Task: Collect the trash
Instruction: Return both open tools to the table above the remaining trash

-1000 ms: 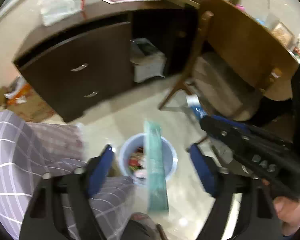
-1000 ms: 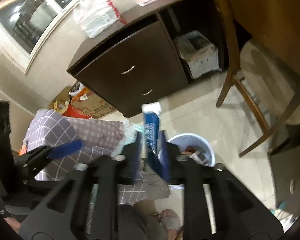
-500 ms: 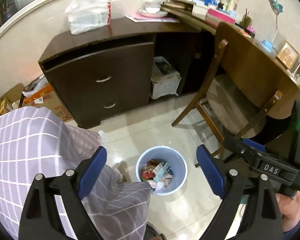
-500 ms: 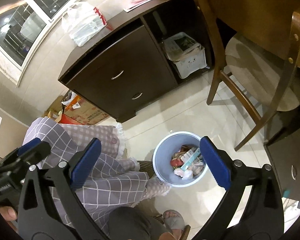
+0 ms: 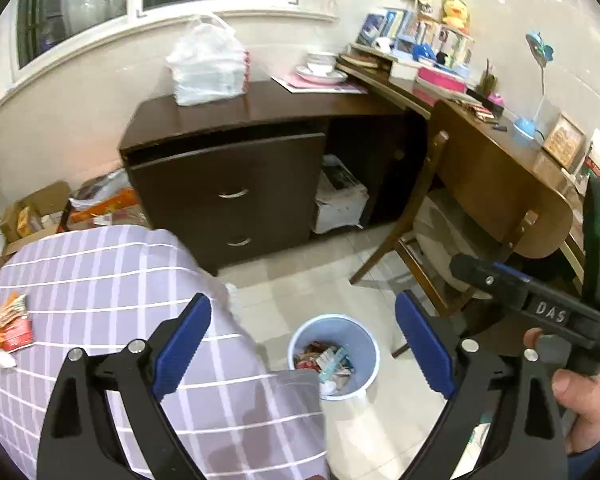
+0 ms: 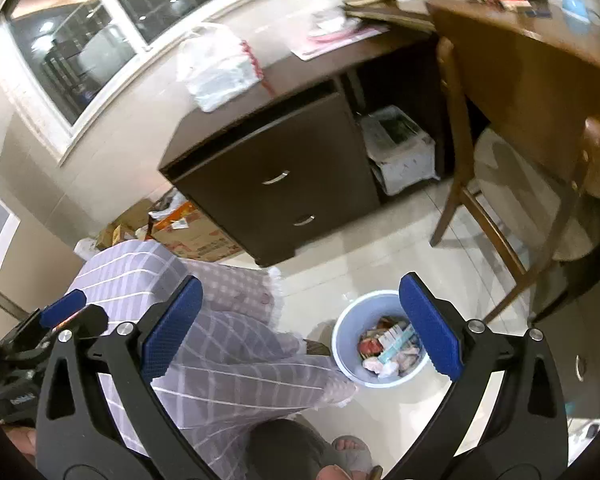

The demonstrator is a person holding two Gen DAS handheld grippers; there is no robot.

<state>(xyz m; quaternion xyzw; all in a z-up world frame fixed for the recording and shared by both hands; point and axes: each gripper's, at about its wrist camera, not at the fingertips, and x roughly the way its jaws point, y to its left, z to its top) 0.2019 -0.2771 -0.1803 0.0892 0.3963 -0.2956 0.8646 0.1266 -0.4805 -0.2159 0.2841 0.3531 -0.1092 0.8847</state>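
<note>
Tiled floor (image 5: 320, 292) from your left wrist: left gripper (image 5: 300, 344) has just spread wide, nothing in it, bin (image 5: 334, 356) of trash below, a wrapper (image 5: 8, 328) on the bed (image 5: 100, 280) far left. Right wrist: right gripper (image 6: 300, 324) gaping and empty too, bin (image 6: 380, 338) near its right finger.

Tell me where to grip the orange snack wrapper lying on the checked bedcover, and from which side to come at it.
Take the orange snack wrapper by its crumpled upper end, which seems to stand proud of the checked bedcover; the rest lies flat against the cloth. Come from above with the left gripper, whose jaws have just been opening and are empty, and pinch across the narrow width, probably without catching the cover.
</note>
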